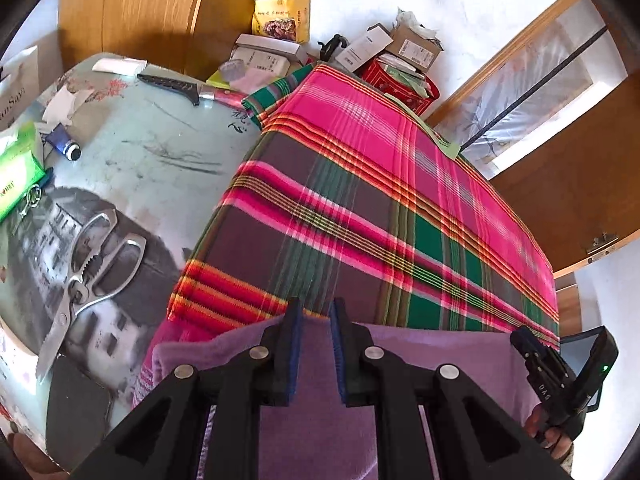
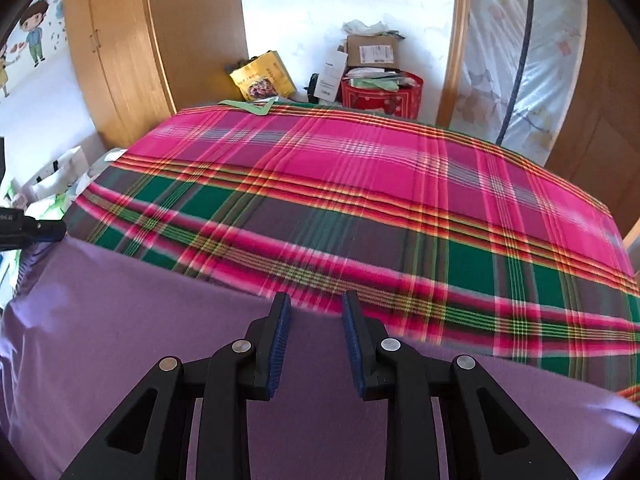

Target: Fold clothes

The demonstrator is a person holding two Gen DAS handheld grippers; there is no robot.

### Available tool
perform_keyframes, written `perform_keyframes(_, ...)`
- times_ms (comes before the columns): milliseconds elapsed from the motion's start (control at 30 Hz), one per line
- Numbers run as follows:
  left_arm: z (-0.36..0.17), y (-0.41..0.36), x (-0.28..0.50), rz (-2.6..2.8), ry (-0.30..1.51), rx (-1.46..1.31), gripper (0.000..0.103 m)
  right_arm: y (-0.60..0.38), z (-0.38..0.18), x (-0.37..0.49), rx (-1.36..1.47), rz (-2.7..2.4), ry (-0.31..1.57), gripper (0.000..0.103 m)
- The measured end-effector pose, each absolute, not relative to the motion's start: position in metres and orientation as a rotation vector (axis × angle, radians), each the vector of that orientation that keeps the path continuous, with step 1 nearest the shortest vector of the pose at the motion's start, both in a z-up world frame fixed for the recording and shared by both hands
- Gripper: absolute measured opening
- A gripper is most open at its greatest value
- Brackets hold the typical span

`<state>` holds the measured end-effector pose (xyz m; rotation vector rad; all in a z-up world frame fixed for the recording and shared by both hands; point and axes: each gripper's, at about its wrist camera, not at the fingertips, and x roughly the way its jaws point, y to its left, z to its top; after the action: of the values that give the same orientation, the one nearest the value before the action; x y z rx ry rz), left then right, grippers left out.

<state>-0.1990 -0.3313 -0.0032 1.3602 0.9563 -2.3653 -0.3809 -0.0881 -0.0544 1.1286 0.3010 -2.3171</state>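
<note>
A purple garment lies flat on the near part of a pink, green and maroon plaid cloth that covers the work surface. My left gripper hovers over the garment's far edge near its left corner, pads apart, with purple fabric showing in the gap. My right gripper is open above the same far edge, further right. Each gripper shows in the other's view: the left one at the garment's left corner, the right one held by a hand.
Left of the plaid cloth, a printed table top carries metal scissors, a sheathed knife, a tube and a green tissue pack. Behind stand a yellow bag, a red box, cardboard boxes and wooden wardrobes.
</note>
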Motion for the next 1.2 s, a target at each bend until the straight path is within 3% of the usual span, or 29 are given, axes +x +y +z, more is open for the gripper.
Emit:
perform_keyframes(133, -0.003, -0.332, -0.199, -2.342, 0.970, 1.374, 0.014, -0.080, -0.049, -0.380, 1.131, -2.355, 0.314, 0.028)
perform_keyframes(800, 0.004, -0.276, -0.190, -2.347, 0.848, 1.500, 0.014, 0.152, -0.041, -0.349, 1.292, -2.665, 0.244, 0.028)
perform_keyframes(1033, -0.002, -0.280, -0.191, -2.330, 0.891, 1.483, 0.014, 0.158, -0.049, -0.372, 1.335, -2.651, 0.192, 0.028)
perform_keyframes(1200, -0.001, -0.280, -0.198, -2.347, 0.823, 1.478, 0.014, 0.147, -0.051, -0.392, 1.335, -2.641, 0.189, 0.028)
